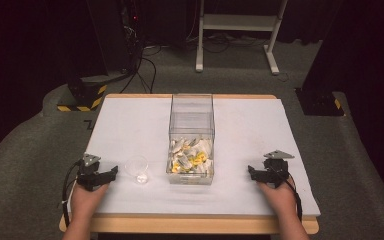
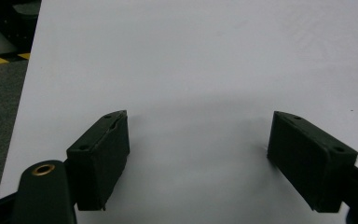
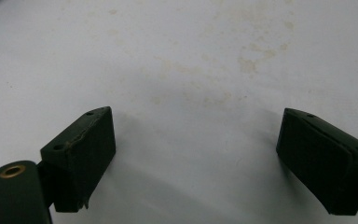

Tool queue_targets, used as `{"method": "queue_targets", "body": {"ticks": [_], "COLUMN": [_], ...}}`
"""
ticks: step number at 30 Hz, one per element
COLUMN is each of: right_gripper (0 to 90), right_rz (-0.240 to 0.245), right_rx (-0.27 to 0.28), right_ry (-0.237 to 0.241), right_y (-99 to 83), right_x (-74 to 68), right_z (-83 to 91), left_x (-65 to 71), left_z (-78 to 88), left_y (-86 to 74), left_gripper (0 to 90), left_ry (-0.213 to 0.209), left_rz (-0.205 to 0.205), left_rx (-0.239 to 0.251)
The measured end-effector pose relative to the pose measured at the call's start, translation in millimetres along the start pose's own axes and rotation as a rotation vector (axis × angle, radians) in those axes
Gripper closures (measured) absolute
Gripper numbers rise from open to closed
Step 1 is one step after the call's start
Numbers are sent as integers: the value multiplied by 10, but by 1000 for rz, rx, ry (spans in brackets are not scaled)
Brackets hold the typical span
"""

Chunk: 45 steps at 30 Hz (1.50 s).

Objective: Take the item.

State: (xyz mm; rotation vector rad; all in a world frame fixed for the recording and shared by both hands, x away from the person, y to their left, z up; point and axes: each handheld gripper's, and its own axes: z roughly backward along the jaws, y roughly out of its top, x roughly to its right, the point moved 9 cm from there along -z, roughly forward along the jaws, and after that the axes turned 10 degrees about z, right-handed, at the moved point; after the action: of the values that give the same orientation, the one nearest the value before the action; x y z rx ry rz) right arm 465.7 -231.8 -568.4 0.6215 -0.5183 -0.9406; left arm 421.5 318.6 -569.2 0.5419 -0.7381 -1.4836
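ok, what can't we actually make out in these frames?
- High view: the white and yellow pieces in the clear plastic box are too small to identify.
- High view: contents of the small clear plastic cup too small to tell.
- High view: the person's forearms are cut off by the bottom edge.

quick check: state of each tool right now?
Left tool: open, holding nothing, over bare white table.
Right tool: open, holding nothing.

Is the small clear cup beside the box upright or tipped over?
Upright. In the high view the clear cup stands on the white table cover with its round rim facing up, left of the clear box.
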Motion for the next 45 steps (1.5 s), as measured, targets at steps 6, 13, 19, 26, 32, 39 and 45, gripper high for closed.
{"method": "queue_targets", "body": {"ticks": [6,13,19,26,32,39,45], "right_gripper": [113,113,113,113,113,113,113], "right_rz": [1,0,1,1,1,4,6], "right_rx": [1,-1,-2,-4,-4,-4,-1], "right_ry": [-1,1,1,3,2,2,1], "right_y": [1,0,0,0,0,1,2], "right_x": [1,-1,0,-1,-2,0,1], "right_z": [-1,0,0,2,2,2,0], "left_x": [0,10,97,274,452,647,829], "left_z": [24,149,374,566,636,727,802], "left_y": [-6,65,274,452,548,661,747], "left_gripper": [200,156,157,168,181,201,205], "left_ry": [-10,-15,-29,-97,-161,-217,-243], "left_rz": [-7,2,-19,-10,-7,-21,-54], "left_rx": [-38,-30,51,108,128,154,173]}}
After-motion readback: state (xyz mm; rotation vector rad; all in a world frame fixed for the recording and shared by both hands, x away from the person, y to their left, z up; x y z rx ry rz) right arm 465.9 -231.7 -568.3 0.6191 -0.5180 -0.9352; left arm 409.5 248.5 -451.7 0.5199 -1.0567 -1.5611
